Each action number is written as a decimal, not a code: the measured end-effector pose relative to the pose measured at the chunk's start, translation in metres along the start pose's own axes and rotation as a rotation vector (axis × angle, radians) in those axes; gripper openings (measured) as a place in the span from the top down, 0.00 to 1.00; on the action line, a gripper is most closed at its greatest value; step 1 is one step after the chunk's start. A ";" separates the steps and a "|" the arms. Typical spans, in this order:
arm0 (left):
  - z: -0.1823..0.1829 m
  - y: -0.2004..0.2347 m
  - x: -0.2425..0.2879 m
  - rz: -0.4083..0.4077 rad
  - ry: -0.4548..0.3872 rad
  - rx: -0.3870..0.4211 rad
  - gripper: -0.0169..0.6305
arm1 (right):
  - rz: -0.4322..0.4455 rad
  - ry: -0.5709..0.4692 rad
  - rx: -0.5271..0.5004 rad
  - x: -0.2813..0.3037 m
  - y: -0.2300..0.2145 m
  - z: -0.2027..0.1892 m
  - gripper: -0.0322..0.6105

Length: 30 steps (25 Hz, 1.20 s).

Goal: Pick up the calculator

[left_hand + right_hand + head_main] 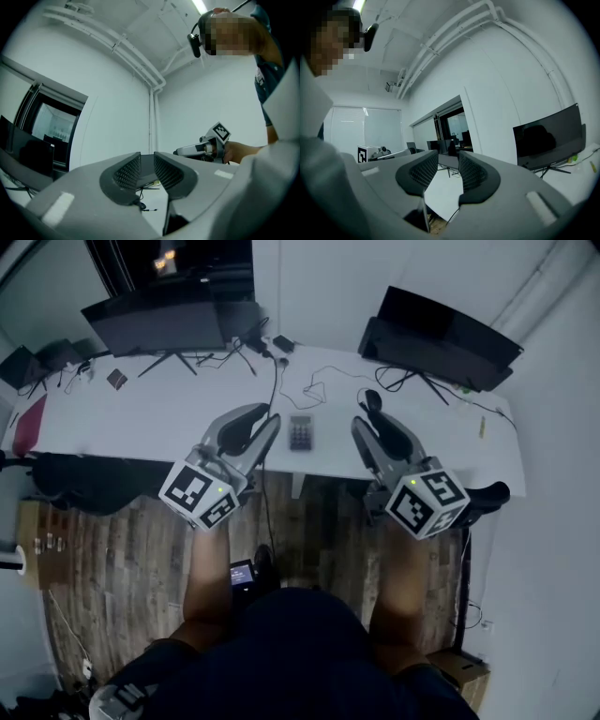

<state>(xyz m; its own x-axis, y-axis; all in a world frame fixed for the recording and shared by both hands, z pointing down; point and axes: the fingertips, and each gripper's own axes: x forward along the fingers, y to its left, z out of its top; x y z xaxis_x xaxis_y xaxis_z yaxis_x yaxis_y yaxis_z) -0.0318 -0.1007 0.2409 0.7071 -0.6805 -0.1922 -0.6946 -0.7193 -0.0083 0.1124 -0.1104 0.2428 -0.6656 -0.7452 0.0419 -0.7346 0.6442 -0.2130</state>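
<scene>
The calculator (300,433), small and grey with dark keys, lies flat near the front edge of the white table (169,423). My left gripper (265,420) hovers just left of it, jaws close together with nothing between them. On the calculator's other side my right gripper (368,420) is also shut and empty. Neither touches the calculator. Both point level across the table. The left gripper view shows the left gripper (147,161) and beyond it the right gripper (206,147). In the right gripper view the right gripper (448,161) faces the left gripper (377,152). The calculator is hidden in both.
Two dark monitors stand at the back of the table, one on the left (169,324) and one on the right (441,338). Cables (319,385) trail between them behind the calculator. A dark chair (84,479) sits under the table's left part, over the wooden floor (122,559).
</scene>
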 end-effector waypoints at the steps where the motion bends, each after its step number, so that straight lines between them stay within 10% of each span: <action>1: 0.000 0.007 0.003 -0.006 -0.002 -0.003 0.84 | -0.005 0.002 0.000 0.006 0.000 0.000 0.72; 30: -0.025 0.123 0.038 -0.139 -0.009 -0.089 0.84 | -0.152 0.046 0.011 0.108 -0.022 -0.013 0.72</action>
<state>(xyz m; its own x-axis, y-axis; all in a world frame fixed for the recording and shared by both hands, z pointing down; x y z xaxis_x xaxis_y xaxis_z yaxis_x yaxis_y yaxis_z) -0.0873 -0.2185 0.2569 0.7940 -0.5727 -0.2041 -0.5755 -0.8162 0.0512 0.0554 -0.2025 0.2642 -0.5524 -0.8250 0.1193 -0.8260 0.5225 -0.2116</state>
